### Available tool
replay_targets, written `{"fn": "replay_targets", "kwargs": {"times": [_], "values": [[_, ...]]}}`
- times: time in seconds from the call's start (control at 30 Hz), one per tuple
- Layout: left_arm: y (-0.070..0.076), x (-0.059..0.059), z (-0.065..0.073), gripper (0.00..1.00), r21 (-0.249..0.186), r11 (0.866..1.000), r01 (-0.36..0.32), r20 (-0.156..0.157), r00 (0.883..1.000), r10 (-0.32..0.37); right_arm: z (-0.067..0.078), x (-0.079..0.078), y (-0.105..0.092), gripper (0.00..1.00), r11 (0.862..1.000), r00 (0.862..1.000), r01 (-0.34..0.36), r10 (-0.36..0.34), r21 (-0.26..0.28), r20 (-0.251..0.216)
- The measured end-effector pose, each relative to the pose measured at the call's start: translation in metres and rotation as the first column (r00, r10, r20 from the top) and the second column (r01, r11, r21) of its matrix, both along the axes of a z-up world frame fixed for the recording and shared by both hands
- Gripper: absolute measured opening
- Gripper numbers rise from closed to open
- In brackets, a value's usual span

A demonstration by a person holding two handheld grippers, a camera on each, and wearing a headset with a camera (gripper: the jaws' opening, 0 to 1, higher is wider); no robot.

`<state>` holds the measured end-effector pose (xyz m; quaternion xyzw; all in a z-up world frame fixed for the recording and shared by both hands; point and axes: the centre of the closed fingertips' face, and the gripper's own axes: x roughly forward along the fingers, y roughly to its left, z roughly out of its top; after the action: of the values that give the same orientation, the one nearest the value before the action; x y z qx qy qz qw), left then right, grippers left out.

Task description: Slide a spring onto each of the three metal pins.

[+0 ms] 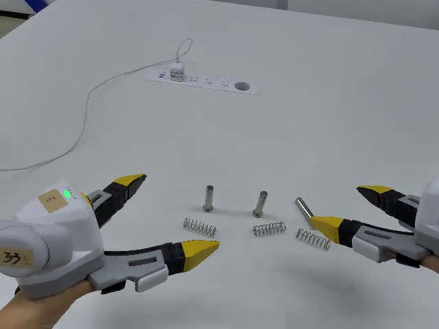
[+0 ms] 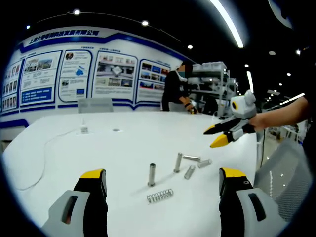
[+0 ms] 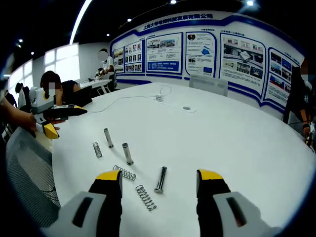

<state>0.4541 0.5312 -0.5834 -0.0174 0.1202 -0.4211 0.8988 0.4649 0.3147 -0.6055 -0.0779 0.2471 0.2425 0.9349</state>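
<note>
Three pins, 3 springs, none mated yet, so the task stands at zero. Left pin (image 1: 208, 198) and mid pin (image 1: 260, 203) stand upright on the counter (image 1: 309, 123); right pin (image 1: 304, 208) lies flat. Each has a spring lying loose just in front of it: left spring (image 1: 199, 227), mid spring (image 1: 269, 228), right spring (image 1: 313, 238). No spring is on a pin; right spring sits v. close to right pin's near end.

Left tool (image 1: 177, 212) hovers wide open w/ nothing in it, just left of left spring. Right tool (image 1: 338, 205) is also wide open and holding nothing, its lower tip just beside right spring; can't tell if they touch. In the right gripper view, right pin and right spring lie ahead, roughly btwn the jaws.

Farther back, a power strip (image 1: 203, 80) w/ cable (image 1: 89, 103), well apart from the work.

Left to do: all 3, i.e. pick up spring, thread it over pin, x3. Right pin prob. needs holding or standing up first.
</note>
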Motion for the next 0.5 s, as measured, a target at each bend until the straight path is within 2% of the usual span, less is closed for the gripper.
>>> {"fn": "replay_targets", "kwargs": {"times": [0.1,0.37,0.5], "values": [[0.000,0.000,0.000,0.97,-0.001,1.000,-0.002,-0.001,1.000,0.002,-0.004,0.001,0.000,0.59,1.000,1.000,-0.006,0.005,-0.012,-0.014],[0.001,0.000,-0.006,0.96,0.016,1.000,-0.004,-0.015,1.000,0.004,-0.004,0.009,0.003,0.57,1.000,1.000,0.000,0.000,-0.002,-0.016],[0.000,0.000,-0.007,0.95,0.022,1.000,-0.003,-0.015,1.000,0.004,-0.013,0.011,0.005,0.55,1.000,0.999,0.012,-0.013,-0.006,-0.040]]}}
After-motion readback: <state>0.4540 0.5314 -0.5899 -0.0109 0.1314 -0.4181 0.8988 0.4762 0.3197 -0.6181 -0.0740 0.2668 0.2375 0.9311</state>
